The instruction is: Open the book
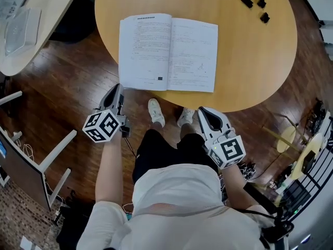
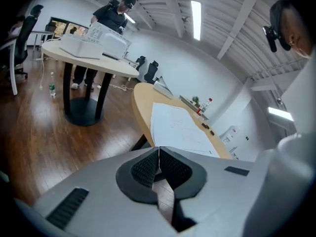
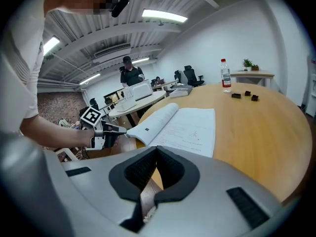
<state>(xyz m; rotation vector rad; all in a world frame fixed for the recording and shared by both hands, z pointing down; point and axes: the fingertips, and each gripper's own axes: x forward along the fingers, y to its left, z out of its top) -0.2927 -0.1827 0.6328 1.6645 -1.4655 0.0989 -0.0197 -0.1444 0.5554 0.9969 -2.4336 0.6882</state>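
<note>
A book lies open and flat on the round wooden table, its white printed pages facing up; it also shows as the book and the book in the gripper views. My left gripper hangs over the floor just off the table's near edge, below the book's left corner, jaws shut with nothing between them. My right gripper sits near the table's front rim, below the book's right page, also shut and empty. Neither touches the book.
Three small black blocks lie at the table's far right, and a water bottle stands beyond them. A second pale table is at the left. A person stands at a far desk. Shelving and cables crowd the right.
</note>
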